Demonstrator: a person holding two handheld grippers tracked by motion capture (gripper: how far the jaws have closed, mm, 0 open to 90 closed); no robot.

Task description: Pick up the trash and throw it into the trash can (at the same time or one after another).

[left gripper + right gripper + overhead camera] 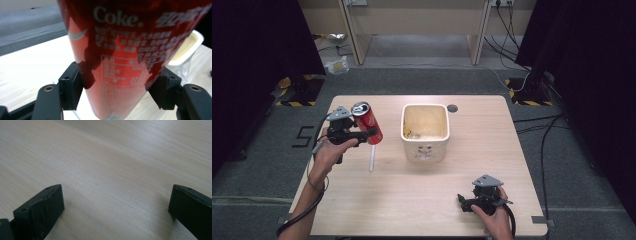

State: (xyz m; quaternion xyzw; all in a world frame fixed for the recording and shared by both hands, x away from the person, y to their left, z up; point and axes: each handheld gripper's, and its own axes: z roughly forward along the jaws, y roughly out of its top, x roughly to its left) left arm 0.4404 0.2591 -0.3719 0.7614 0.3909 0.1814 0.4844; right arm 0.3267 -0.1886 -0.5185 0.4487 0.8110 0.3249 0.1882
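A red Coke can (367, 122) hangs tilted above the left part of the wooden table (472, 172), clamped in my left gripper (371, 133). In the left gripper view both black pads (75, 87) press the sides of the can (125, 62). Below the can a clear tube-like object (372, 159) lies on the table. A cream square tub (425, 131) stands at the table's middle, to the right of the can. Near the front right edge my right gripper (460, 202) rests low over bare wood, jaws wide apart (115, 212) with nothing between them.
A dark round hole (452, 108) sits in the table behind the tub. Cables (542, 135) run over the floor to the right. Desk legs and a crumpled bag (337, 65) stand beyond the far edge.
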